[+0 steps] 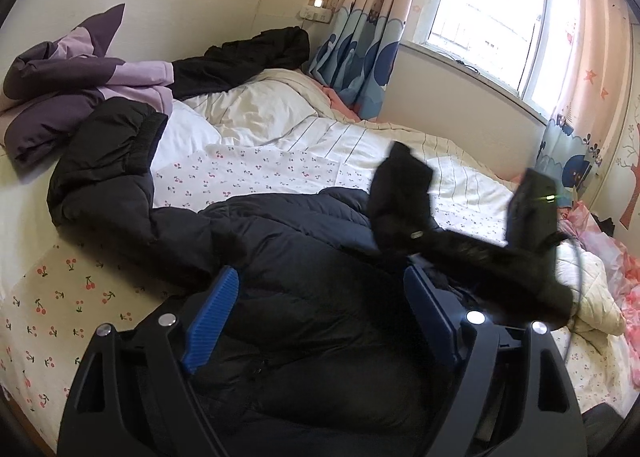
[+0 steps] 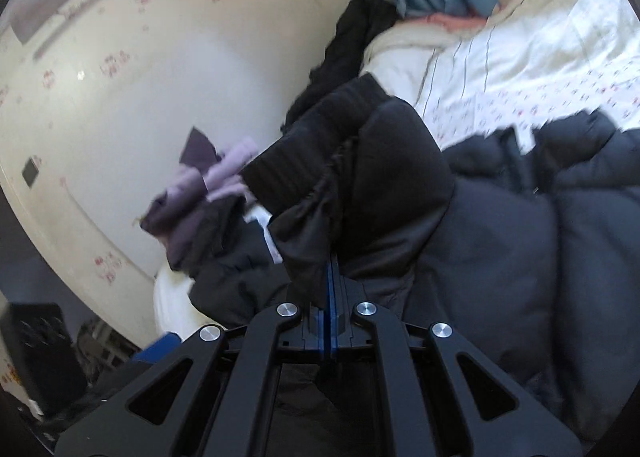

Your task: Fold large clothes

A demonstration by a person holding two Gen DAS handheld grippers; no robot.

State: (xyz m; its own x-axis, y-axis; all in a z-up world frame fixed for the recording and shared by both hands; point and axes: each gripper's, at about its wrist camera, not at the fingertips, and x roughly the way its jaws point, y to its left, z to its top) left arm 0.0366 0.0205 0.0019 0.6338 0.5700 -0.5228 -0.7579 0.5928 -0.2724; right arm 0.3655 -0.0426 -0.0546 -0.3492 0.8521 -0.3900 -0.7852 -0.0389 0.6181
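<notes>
Black puffy quilted down jacket point(image 1: 296, 257) is spread on cherry-print bed point(image 1: 80, 297), its cuffed sleeve point(image 2: 340, 161) grasped in clenched right claw point(image 2: 332, 281), left claw point(image 1: 320, 297) released above body w/ nothing held; sleeve is best laid flat across chest, w/o bunching.

Black puffer jacket point(image 1: 304, 257); purple-lilac garment point(image 1: 72, 77); white cherry-print sheet point(image 1: 80, 289); blue gripper pads point(image 1: 212, 321); pink-blue curtain point(image 1: 372, 37)

The left gripper point(image 1: 320, 321) is held wide open, tilted downward; the right gripper point(image 2: 332, 277) is clamped shut on dark fabric.
</notes>
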